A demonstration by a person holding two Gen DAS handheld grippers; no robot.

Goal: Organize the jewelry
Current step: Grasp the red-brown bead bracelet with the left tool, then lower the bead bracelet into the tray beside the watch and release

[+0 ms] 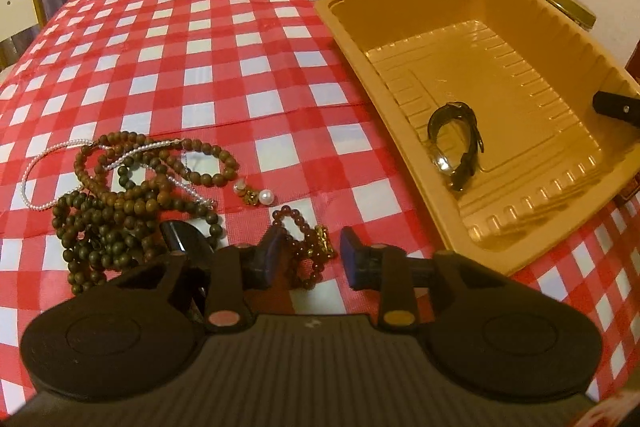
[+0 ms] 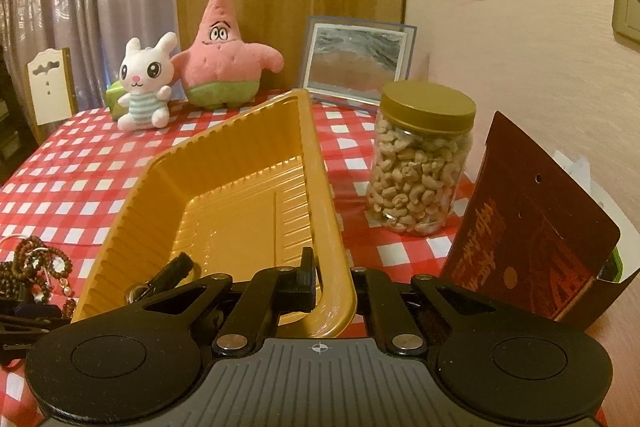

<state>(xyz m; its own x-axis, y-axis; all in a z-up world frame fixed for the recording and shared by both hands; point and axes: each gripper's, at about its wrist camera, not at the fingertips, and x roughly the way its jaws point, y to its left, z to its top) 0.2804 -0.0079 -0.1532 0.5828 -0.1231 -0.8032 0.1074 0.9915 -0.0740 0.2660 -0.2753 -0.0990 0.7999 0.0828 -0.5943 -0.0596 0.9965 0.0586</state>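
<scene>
A gold plastic tray (image 1: 400, 39) sits on the red checked tablecloth with a black watch (image 1: 454, 143) inside. Left of it lie a pile of brown bead strands (image 1: 120, 203), a thin pearl necklace (image 1: 30, 183), a pearl earring (image 1: 256, 195) and a dark red bead bracelet with a gold charm (image 1: 308, 243). My left gripper (image 1: 310, 255) is open, its fingers on either side of the red bracelet. My right gripper (image 2: 332, 279) is shut on the tray's near rim (image 2: 332, 251), one finger inside, one outside; its tip shows in the left wrist view (image 1: 616, 109).
Two plush toys (image 2: 148, 87) and a picture frame (image 2: 356, 63) stand at the table's back. A jar of cashews (image 2: 420, 163) and a dark red pouch (image 2: 524, 247) stand right of the tray. A chair (image 2: 50, 87) is at the far left.
</scene>
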